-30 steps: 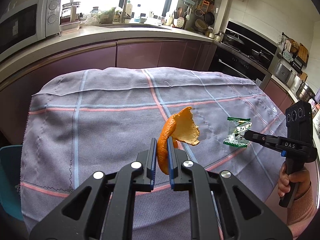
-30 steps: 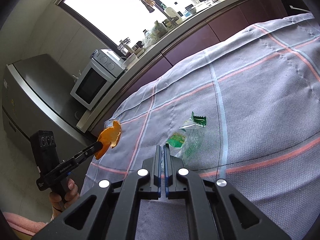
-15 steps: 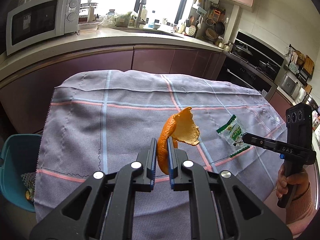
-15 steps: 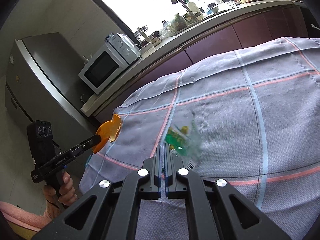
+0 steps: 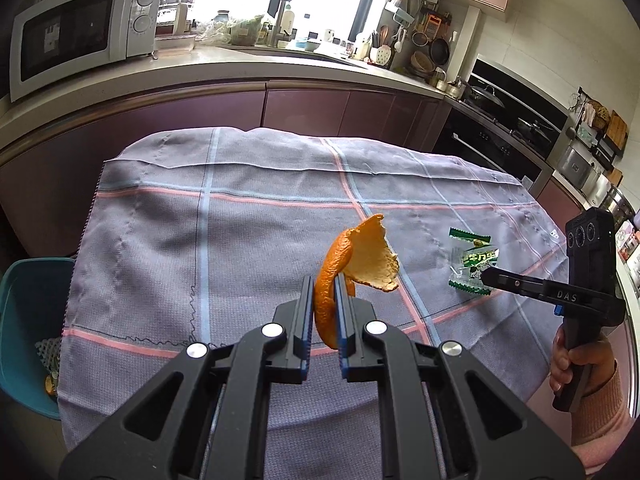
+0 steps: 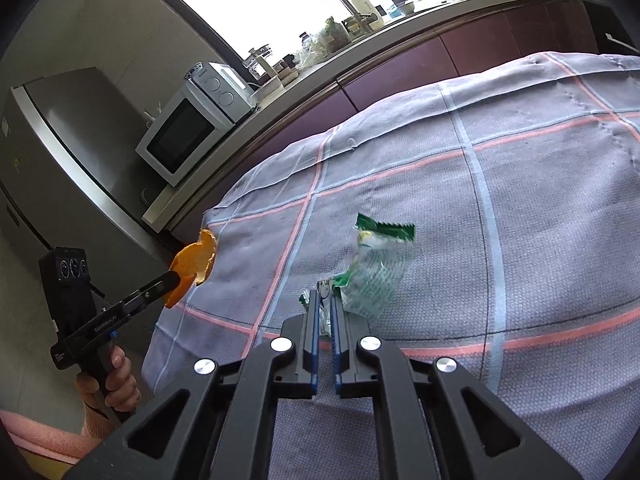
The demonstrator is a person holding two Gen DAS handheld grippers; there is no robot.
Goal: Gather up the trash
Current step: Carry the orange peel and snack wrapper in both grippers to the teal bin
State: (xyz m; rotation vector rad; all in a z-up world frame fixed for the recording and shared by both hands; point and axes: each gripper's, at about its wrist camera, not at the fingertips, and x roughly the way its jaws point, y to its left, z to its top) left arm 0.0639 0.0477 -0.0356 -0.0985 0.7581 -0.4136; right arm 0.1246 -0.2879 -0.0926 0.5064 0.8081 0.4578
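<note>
Both grippers grip trash: left gripper (image 5: pixel 324 296) orange peel (image 5: pixel 360 256), right gripper (image 6: pixel 325 312) wrapper (image 6: pixel 376 268).

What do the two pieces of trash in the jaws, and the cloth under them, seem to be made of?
Orange peel: citrus rind, glossy dimpled outside, pale matte inside.
Wrapper: apparently thin clear plastic film with green print; it crinkles and shows the cloth through.
Tablecloth: woven fabric, matte grey with pink and blue stripes, visible weave and creases.

— Cloth (image 5: pixel 256 240)? 
— Grey-purple, checked with pink and pale blue lines. 
— Peel (image 5: pixel 360 256)? 
— Orange outside, paler inside. 
— Wrapper (image 6: pixel 376 268)? 
— Clear with green print. Bin (image 5: pixel 28 320) teal.
</note>
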